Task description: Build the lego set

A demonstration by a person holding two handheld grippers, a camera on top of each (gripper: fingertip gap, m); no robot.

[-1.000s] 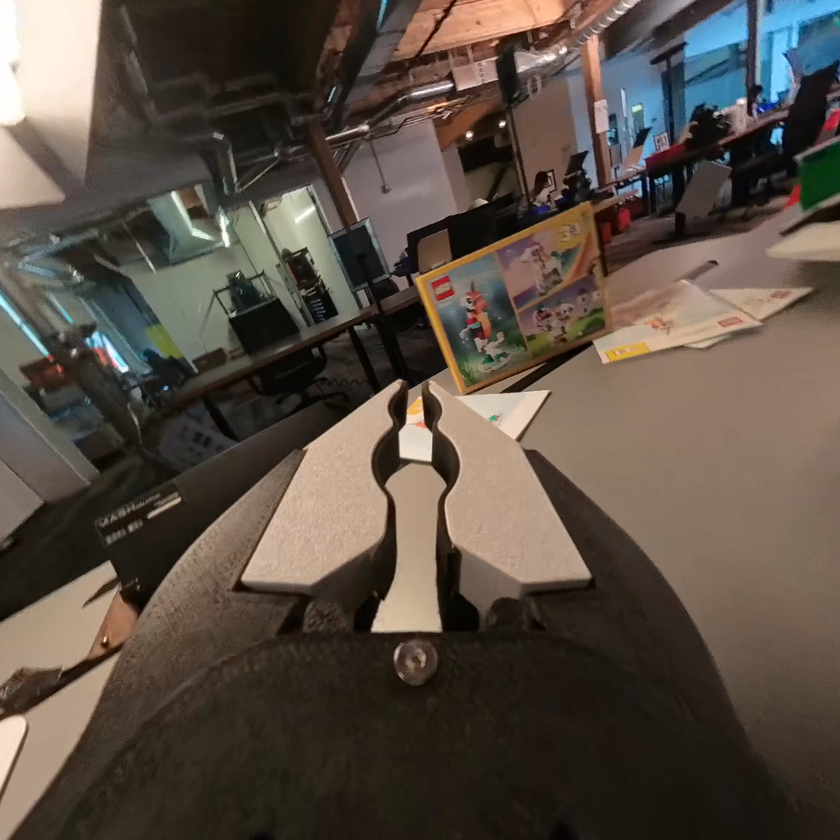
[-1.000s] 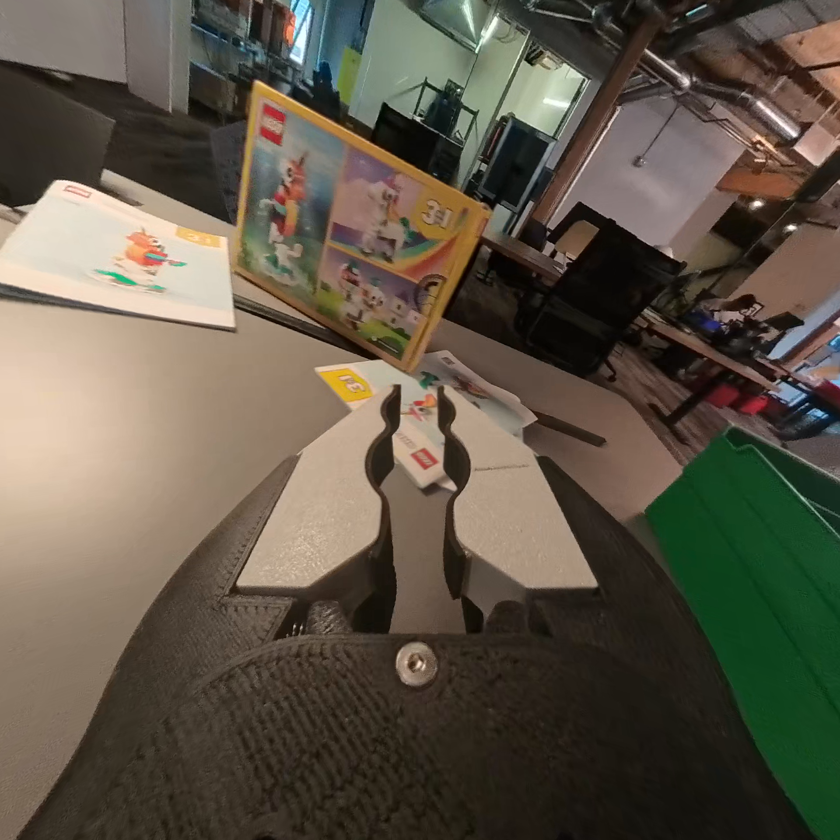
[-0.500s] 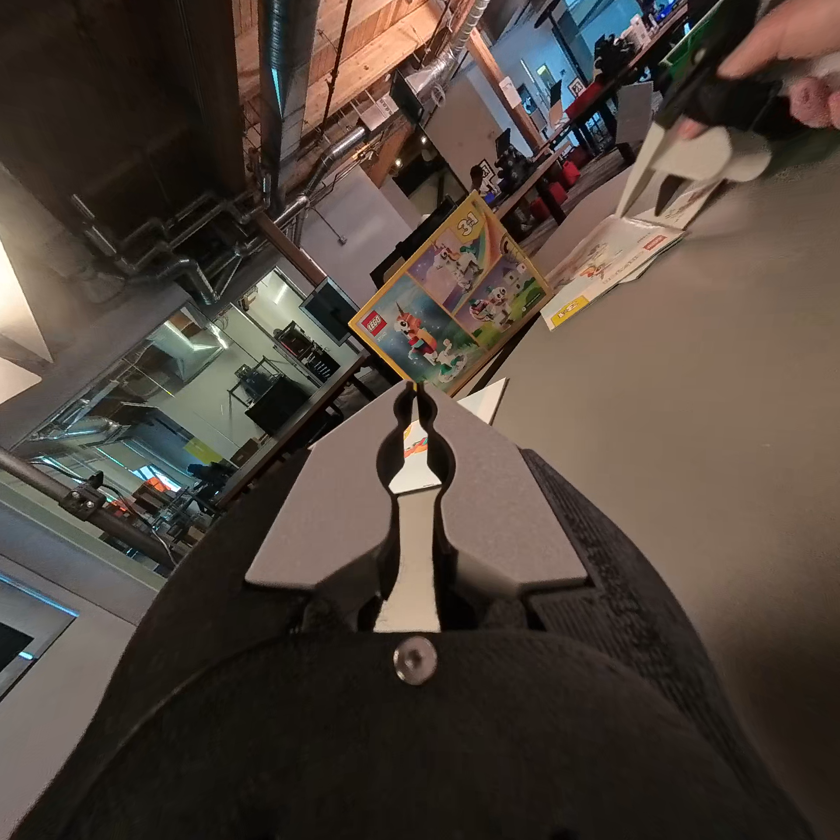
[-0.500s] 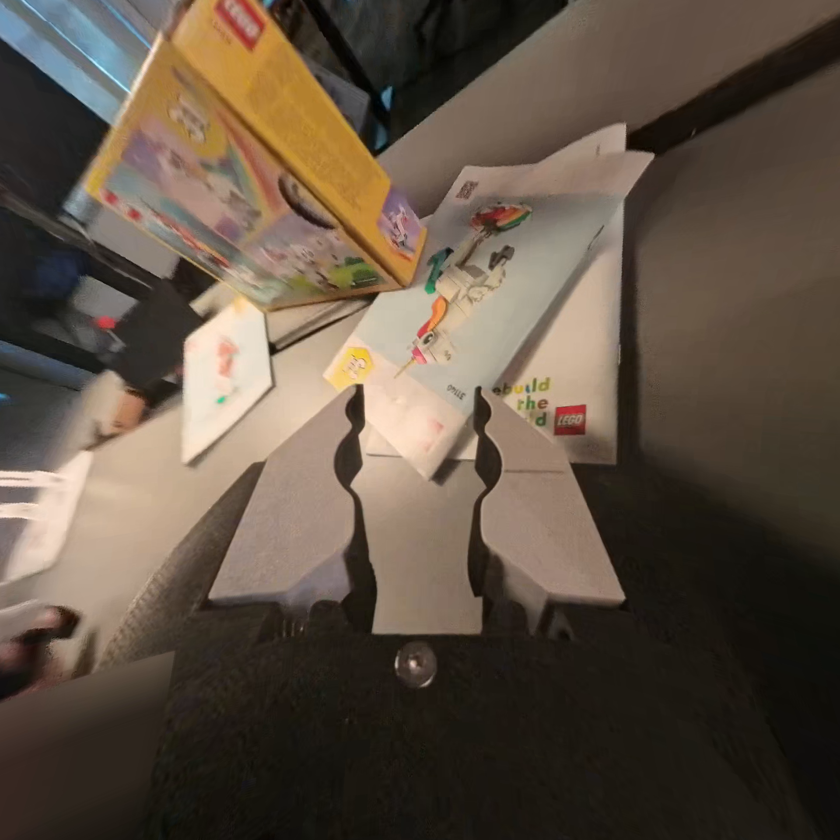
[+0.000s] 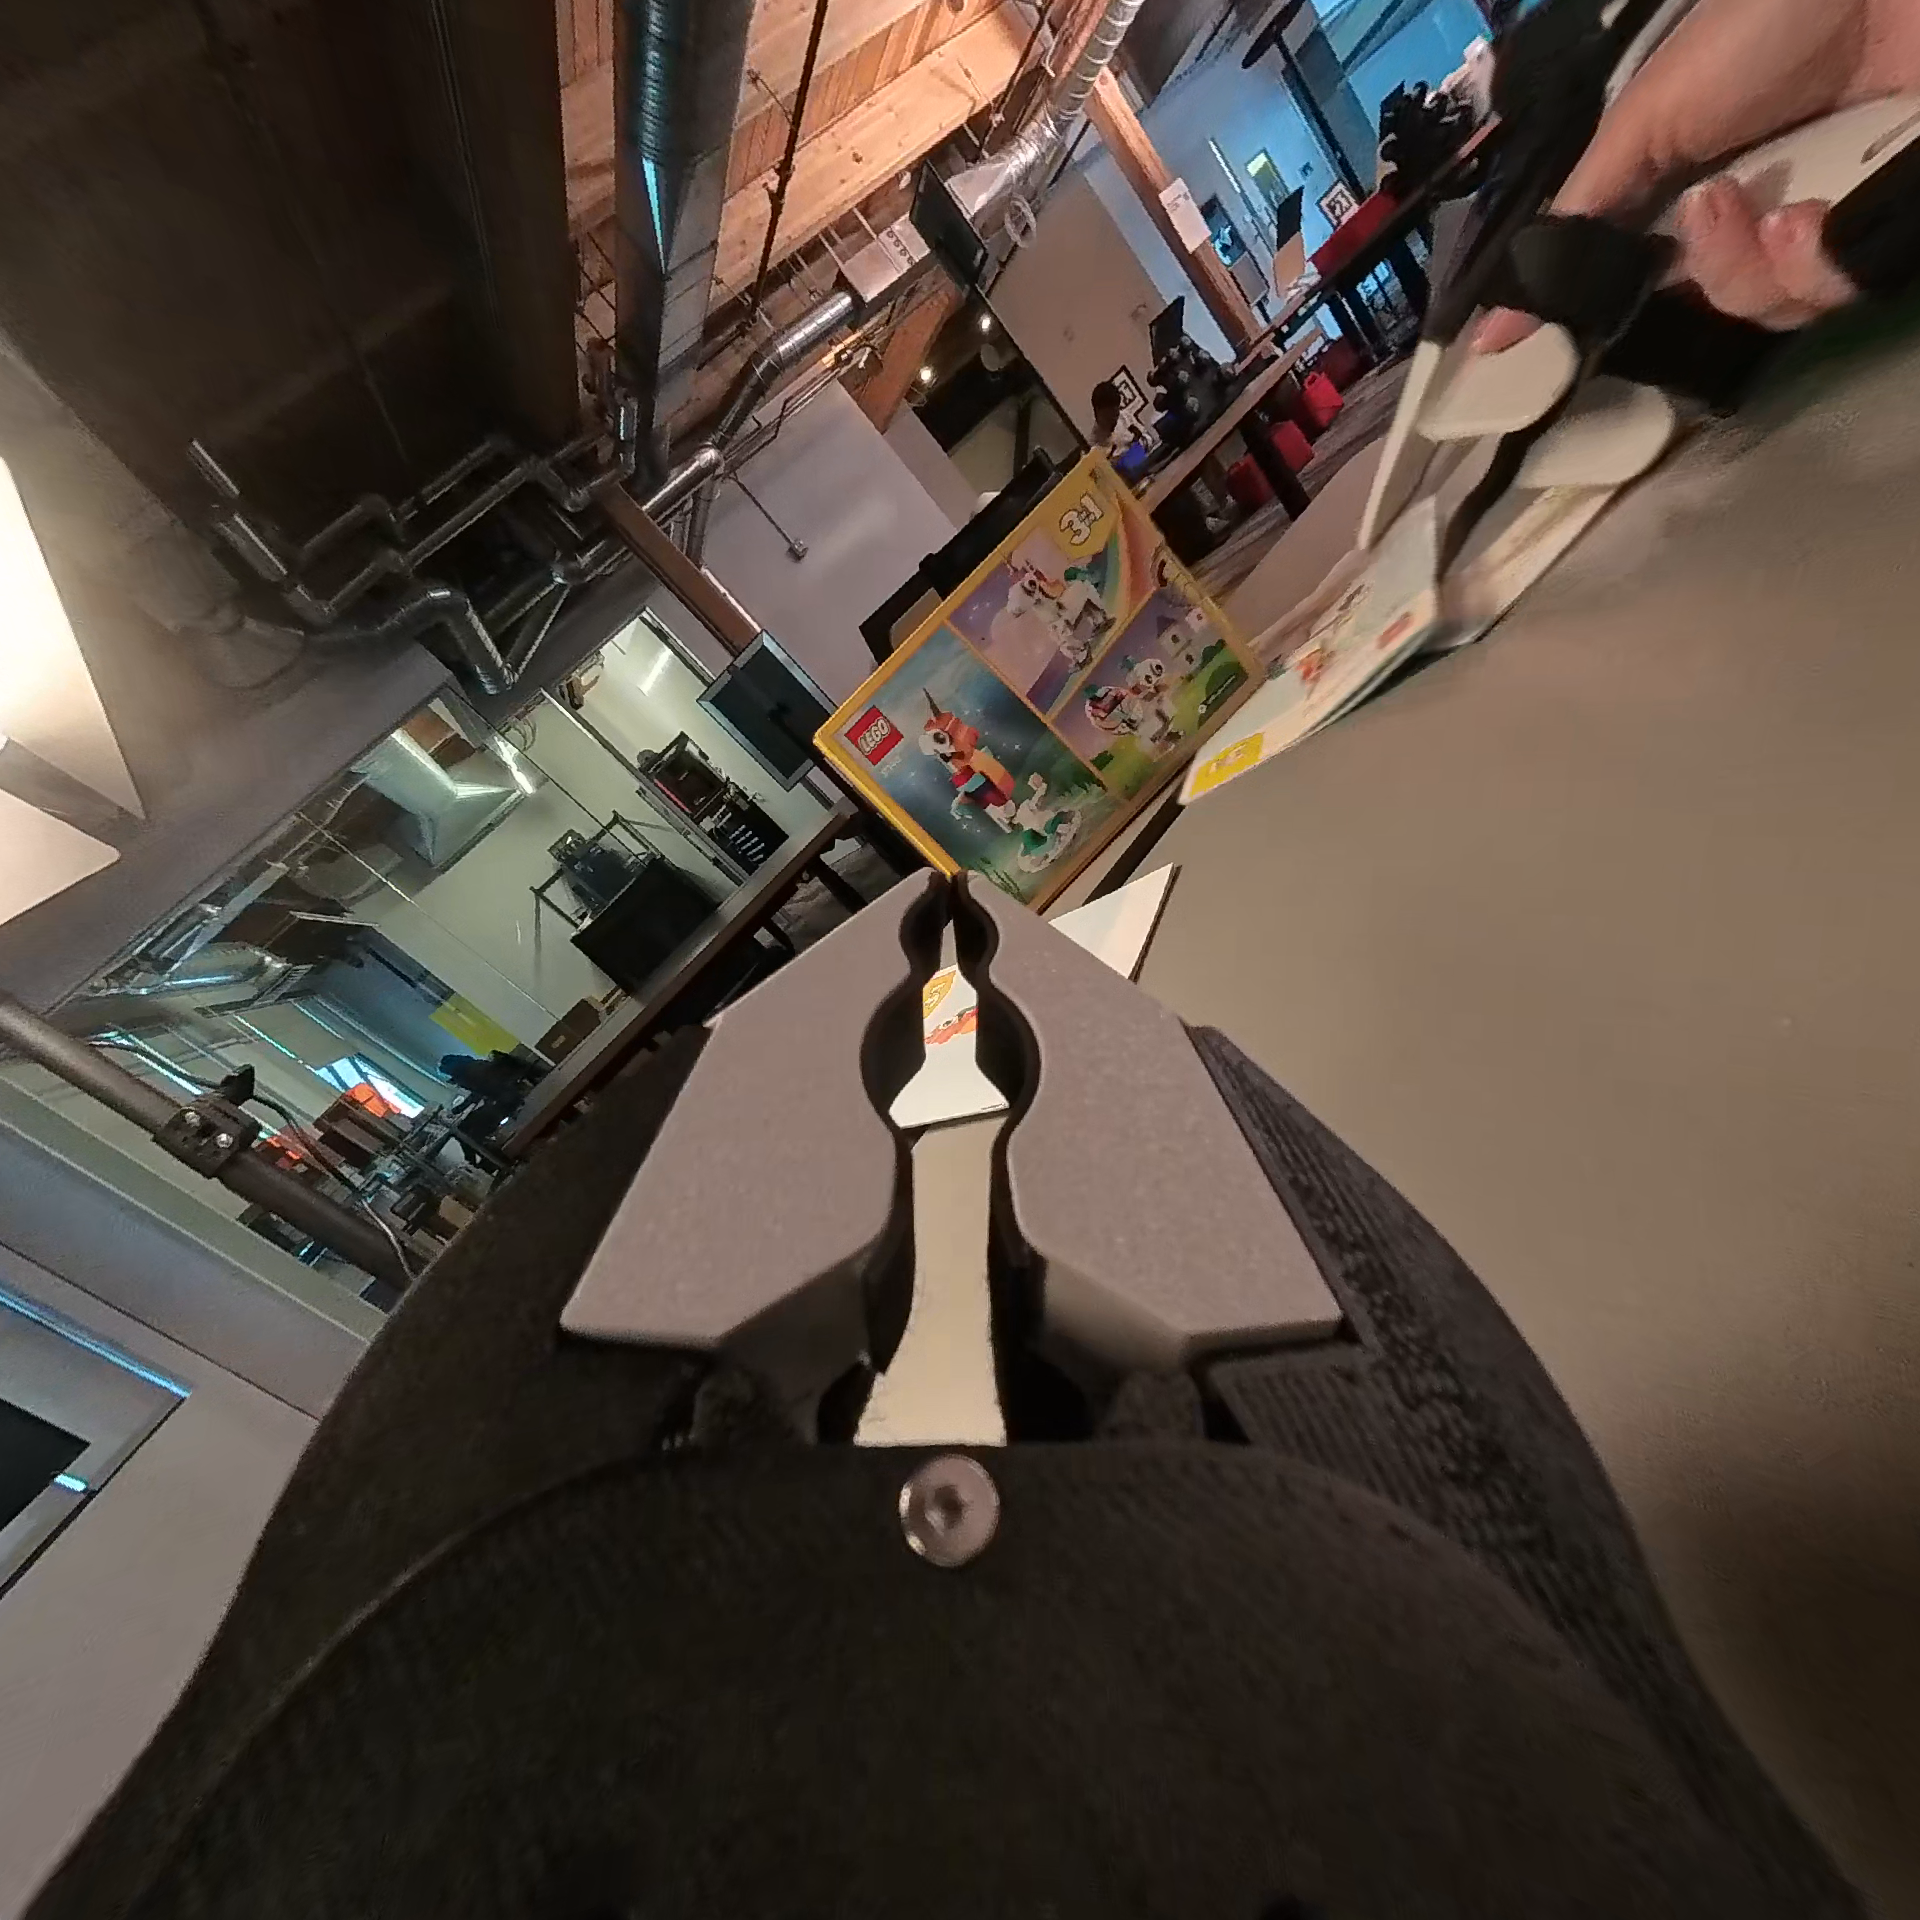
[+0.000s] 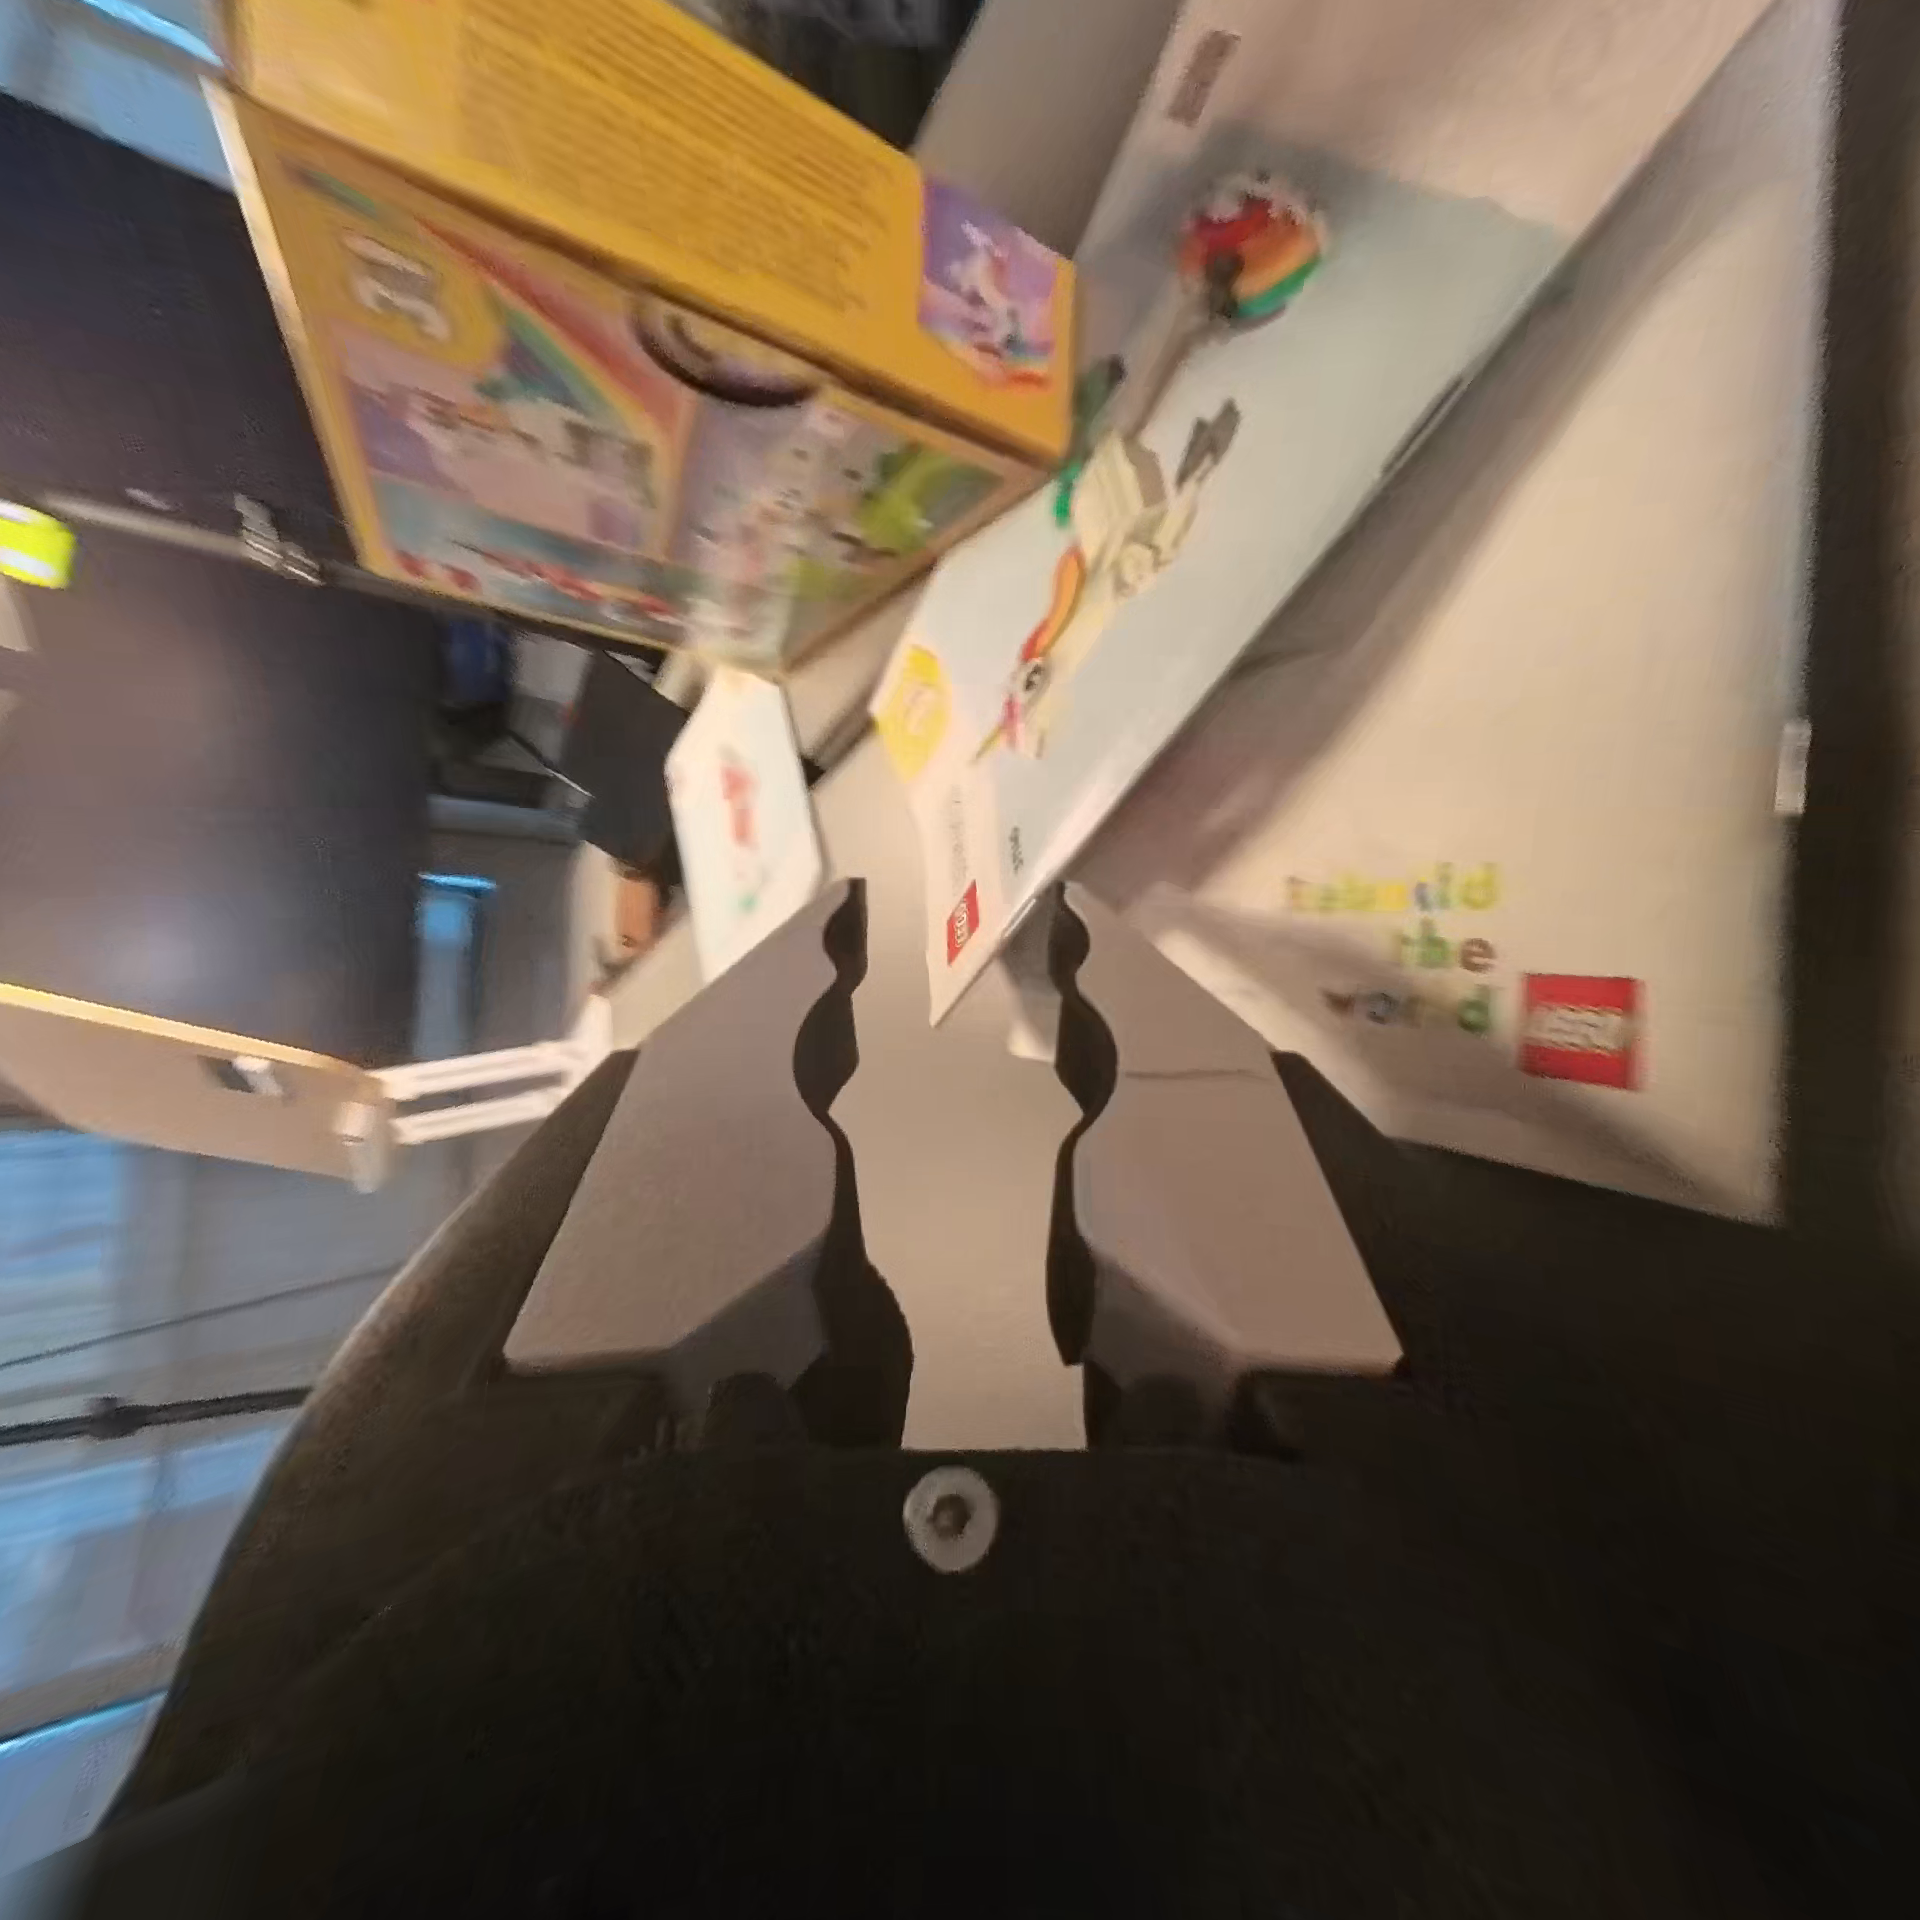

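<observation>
The left tool (image 5: 952,883) has its tips all but meeting, only a sliver of gap between them, and nothing is gripped. It hangs low over the grey worktop (image 5: 1507,1039). Under its fingers lies a white booklet (image 5: 1117,920), partly hidden by them; whether the tool touches it cannot be told.

The right tool (image 6: 956,904) stands moderately open and empty. Just ahead of its tips lies a pale blue instruction booklet (image 6: 1195,623) showing a white unicorn; its near corner reaches into the gap between the fingers, but contact cannot be told. That booklet rests on a larger white leaflet (image 6: 1455,883) to the tool's right, which carries coloured lettering and a red logo square. The right view is blurred.

The yellow lego box (image 5: 1049,727) stands ahead of the left tool, picture side facing it, with a red logo patch in one corner. In the right view the same box (image 6: 644,343) sits ahead and to the left, tilted, its plain yellow side and printed front both showing.

Only the left view shows the right tool from outside (image 5: 1423,457), far ahead to the right, held by a hand (image 5: 1745,156) with its fingers pointed down at the booklets (image 5: 1361,634). It also shows the ceiling pipes and distant desks. Only the right view shows the leaflet's lettered face and a small white booklet (image 6: 743,821) ahead to the left.
</observation>
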